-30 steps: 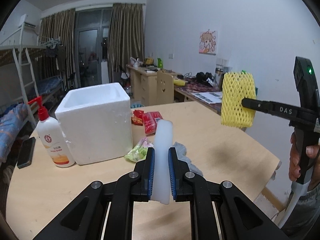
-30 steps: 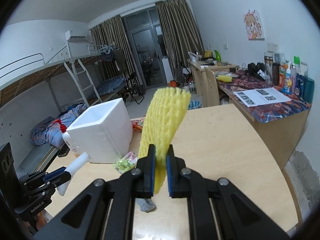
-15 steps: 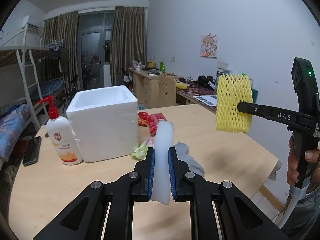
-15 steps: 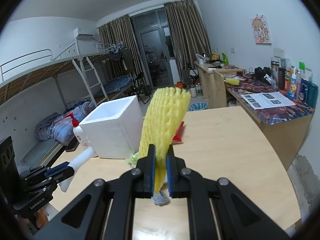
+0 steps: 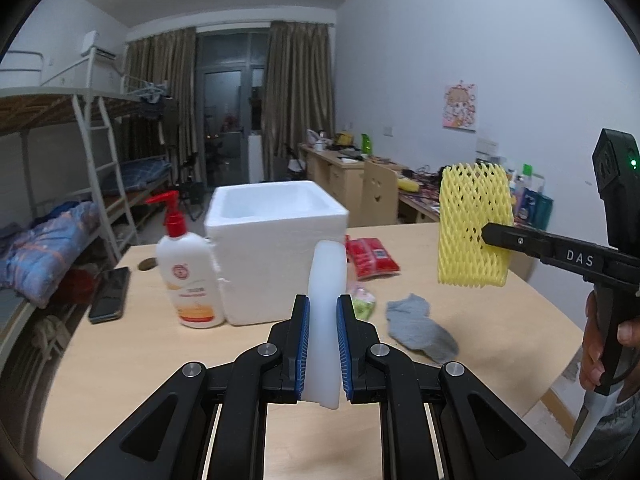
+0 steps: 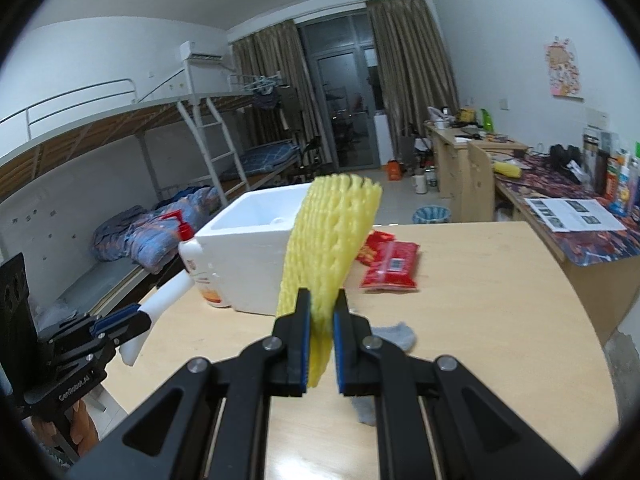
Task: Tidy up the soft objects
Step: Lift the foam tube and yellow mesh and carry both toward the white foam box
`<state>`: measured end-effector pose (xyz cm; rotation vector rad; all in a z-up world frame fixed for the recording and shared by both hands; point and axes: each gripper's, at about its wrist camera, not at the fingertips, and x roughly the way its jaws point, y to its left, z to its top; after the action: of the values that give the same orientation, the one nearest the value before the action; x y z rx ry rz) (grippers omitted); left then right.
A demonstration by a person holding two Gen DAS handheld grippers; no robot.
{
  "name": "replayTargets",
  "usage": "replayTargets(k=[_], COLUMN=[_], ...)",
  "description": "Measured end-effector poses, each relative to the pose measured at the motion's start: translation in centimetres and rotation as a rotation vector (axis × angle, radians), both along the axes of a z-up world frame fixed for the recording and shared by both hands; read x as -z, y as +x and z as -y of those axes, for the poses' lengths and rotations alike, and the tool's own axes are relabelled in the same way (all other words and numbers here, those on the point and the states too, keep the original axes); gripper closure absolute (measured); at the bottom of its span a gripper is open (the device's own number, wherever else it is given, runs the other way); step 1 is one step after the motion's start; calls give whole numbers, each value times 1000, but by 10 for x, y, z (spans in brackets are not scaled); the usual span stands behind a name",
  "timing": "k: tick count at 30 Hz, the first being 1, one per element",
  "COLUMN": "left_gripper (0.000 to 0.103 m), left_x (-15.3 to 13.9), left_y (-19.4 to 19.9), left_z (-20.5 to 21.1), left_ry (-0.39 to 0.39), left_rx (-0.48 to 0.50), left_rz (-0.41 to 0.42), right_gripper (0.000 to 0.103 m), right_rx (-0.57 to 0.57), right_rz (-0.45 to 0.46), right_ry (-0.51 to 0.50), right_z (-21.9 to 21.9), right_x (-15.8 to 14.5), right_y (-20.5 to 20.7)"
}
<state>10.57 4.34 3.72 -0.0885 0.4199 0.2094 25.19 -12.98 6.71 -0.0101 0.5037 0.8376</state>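
The left gripper (image 5: 322, 350) clamps a white foam strip (image 5: 326, 300) at lower centre. The right gripper (image 6: 320, 344) clamps yellow foam net (image 6: 328, 256), above the table (image 6: 480, 280), right of the foam box (image 6: 248, 256).
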Motion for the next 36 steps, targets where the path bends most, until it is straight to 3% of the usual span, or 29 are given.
replayTargets(k=[12, 36], left_gripper=[88, 88], left_x=[0, -7], left_y=[-19, -14], left_z=[-35, -46], left_ry=[-12, -25], left_rx=[-93, -102], left_rz=[3, 23], right_gripper=[90, 90], right_rx=[-109, -154], right_rz=[-2, -3], right_ry=[-15, -29], right_z=[-39, -68], right_x=[4, -1], right_y=[-12, -14])
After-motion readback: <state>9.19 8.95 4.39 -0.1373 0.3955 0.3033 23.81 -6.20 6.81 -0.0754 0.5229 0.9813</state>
